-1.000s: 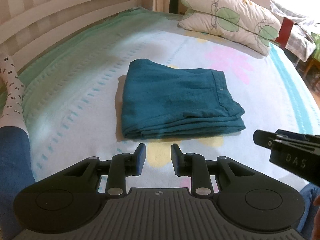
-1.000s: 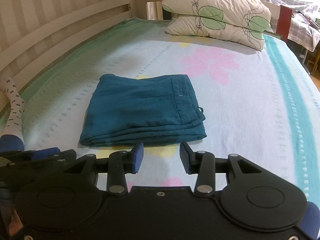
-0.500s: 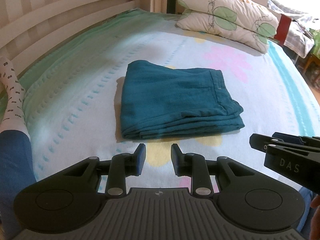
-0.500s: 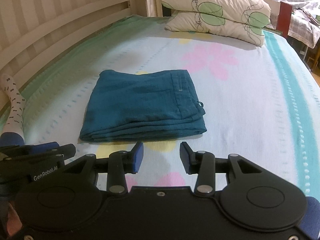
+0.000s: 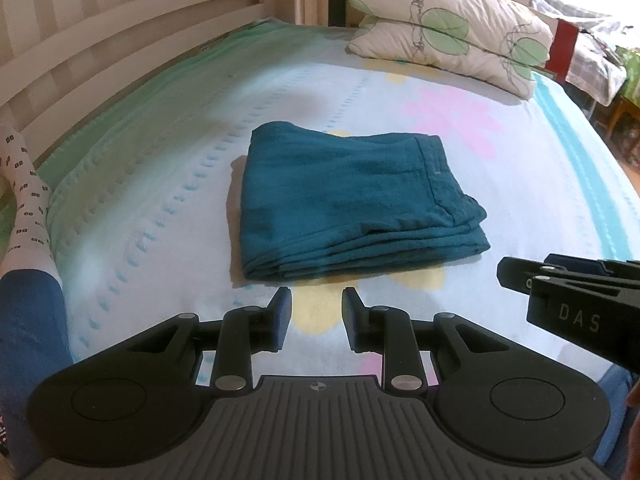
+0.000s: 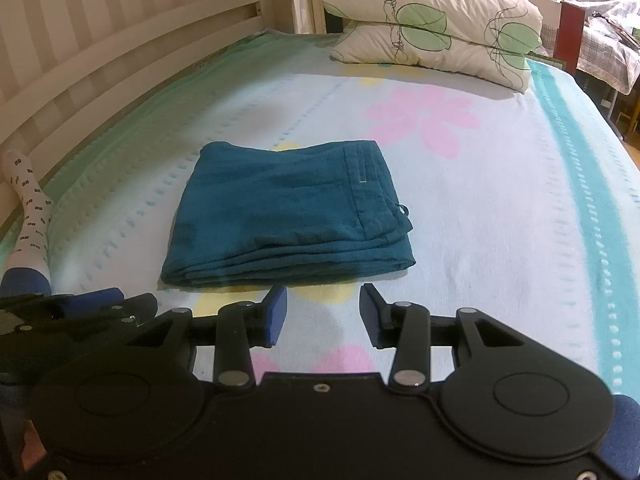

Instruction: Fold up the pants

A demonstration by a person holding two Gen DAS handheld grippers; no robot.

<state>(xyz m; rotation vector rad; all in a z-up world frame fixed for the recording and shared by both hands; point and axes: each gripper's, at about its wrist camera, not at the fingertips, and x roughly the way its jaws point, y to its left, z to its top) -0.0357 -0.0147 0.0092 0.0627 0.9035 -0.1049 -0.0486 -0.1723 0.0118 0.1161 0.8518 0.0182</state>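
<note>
Teal pants (image 5: 352, 196) (image 6: 288, 220) lie folded in a neat rectangular stack on the flowered bed sheet (image 5: 520, 184), the waistband at the right side. My left gripper (image 5: 316, 312) hovers just short of the stack's near edge, open, nothing between its blue pads. My right gripper (image 6: 323, 312) hangs the same way in front of the stack, open wider and empty. In the left wrist view the right gripper's fingers (image 5: 520, 276) show from the side at the right edge.
Two leaf-print pillows (image 6: 432, 28) are stacked at the head of the bed. A slatted wooden rail (image 5: 120, 52) runs along the left side. A person's leg in a dotted white sock (image 5: 28, 216) and blue trousers rests at the left.
</note>
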